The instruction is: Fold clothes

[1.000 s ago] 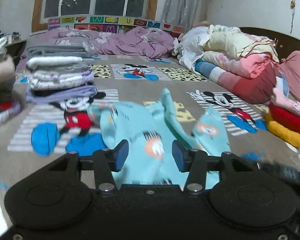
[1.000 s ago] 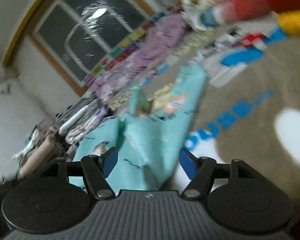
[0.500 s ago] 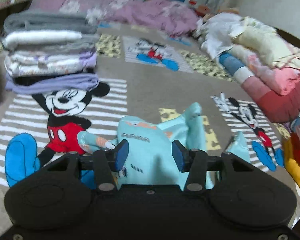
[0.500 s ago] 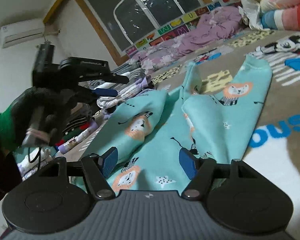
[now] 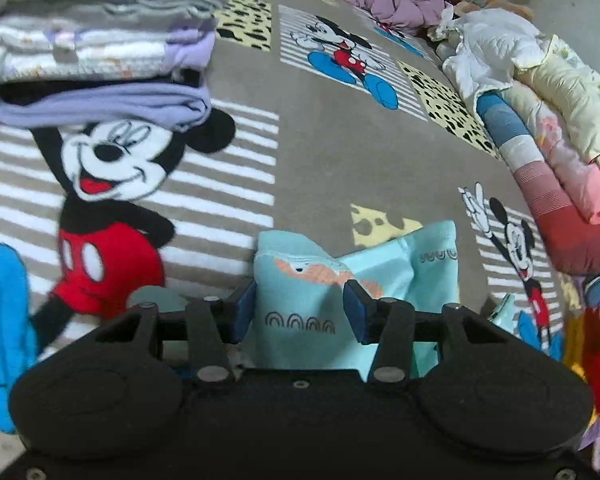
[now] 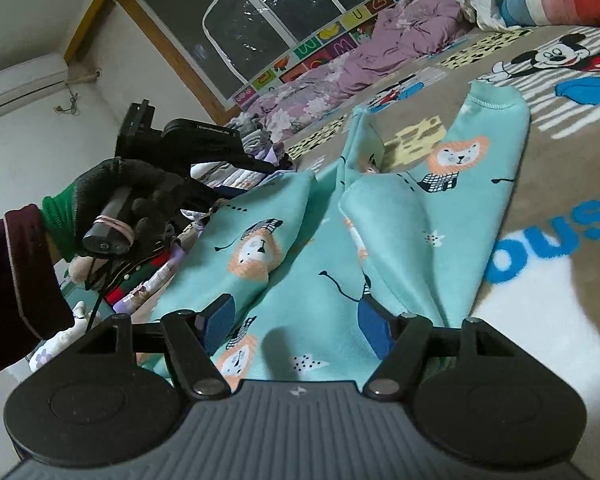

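Since a second ago the left gripper [image 5: 299,306] has swung in closer over the garment [image 5: 340,292] and tipped downward, so the window seen earlier is gone from its view and the blanket [image 5: 332,152] fills it. Its jaws stand partly apart with a raised fold of the mint-green cloth between them; whether the pads press on it cannot be told. That fold rises just ahead of the fingers, printed with an orange lion and a row of small dark arches. Ahead and to the left sits a stack of folded clothes [image 5: 96,48]; to the right lies a heap of bedding [image 5: 548,120].

From the right gripper [image 6: 296,328], whose jaws stand wide with nothing clamped, the garment spreads forward on the blanket: two leg-like panels, rumpled down the middle, dotted with lions, stars and tiny dark marks. A gloved hand [image 6: 120,200] holds the left gripper up at the left.
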Motion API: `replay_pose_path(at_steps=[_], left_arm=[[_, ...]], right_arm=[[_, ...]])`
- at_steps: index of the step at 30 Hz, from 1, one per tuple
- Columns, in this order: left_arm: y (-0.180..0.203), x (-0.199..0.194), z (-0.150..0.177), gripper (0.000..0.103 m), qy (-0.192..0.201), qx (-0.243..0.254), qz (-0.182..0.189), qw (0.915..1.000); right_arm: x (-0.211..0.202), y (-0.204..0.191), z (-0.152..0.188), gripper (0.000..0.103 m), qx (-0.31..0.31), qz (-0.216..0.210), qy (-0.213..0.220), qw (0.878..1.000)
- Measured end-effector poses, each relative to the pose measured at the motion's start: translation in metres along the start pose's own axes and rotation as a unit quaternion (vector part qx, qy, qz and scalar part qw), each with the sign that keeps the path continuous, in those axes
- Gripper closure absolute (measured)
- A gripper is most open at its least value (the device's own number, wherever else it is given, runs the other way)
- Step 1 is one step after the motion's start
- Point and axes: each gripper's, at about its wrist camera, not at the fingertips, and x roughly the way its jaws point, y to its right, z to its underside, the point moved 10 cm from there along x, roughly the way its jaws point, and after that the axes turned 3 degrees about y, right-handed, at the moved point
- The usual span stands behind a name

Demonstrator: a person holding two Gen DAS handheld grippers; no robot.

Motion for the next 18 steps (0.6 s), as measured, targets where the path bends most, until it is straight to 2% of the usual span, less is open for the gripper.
replay_pose_path(at_steps=[1, 2, 4, 5, 9, 13, 18], left_arm=[[0.001, 0.001, 0.0, 0.069, 0.0, -0.002, 0.006, 1.0], [0.003, 0.001, 0.001, 0.072, 0.003, 0.0, 0.013, 0.9999], [0.009, -0.003, 0.002, 0.091, 0.012, 0.011, 0.021, 0.9997], [0.012, -0.006, 0.002, 0.097, 0.018, 0.023, 0.022, 0.9993], [0.029, -0.03, 0.0, 0.1, 0.06, 0.076, 0.025, 0.995], [0.04, -0.059, -0.003, 0.1, 0.105, 0.124, 0.019, 0.9866], [0.037, -0.097, -0.009, 0.1, 0.15, 0.137, 0.013, 0.979]], right_arm=[[0.0, 0.0, 0.0, 0.035, 0.001, 0.0, 0.0, 1.0], [0.0, 0.001, -0.001, 0.035, 0.001, 0.0, -0.001, 1.0], [0.0, 0.002, -0.001, 0.035, 0.001, 0.001, -0.001, 1.0], [0.0, 0.002, -0.001, 0.035, 0.002, 0.002, -0.001, 1.0], [-0.001, 0.002, 0.001, 0.035, 0.003, 0.004, 0.0, 1.0], [-0.002, 0.0, 0.003, 0.035, -0.002, 0.007, 0.001, 1.0], [-0.003, 0.002, 0.002, 0.035, -0.009, 0.011, 0.003, 1.0]])
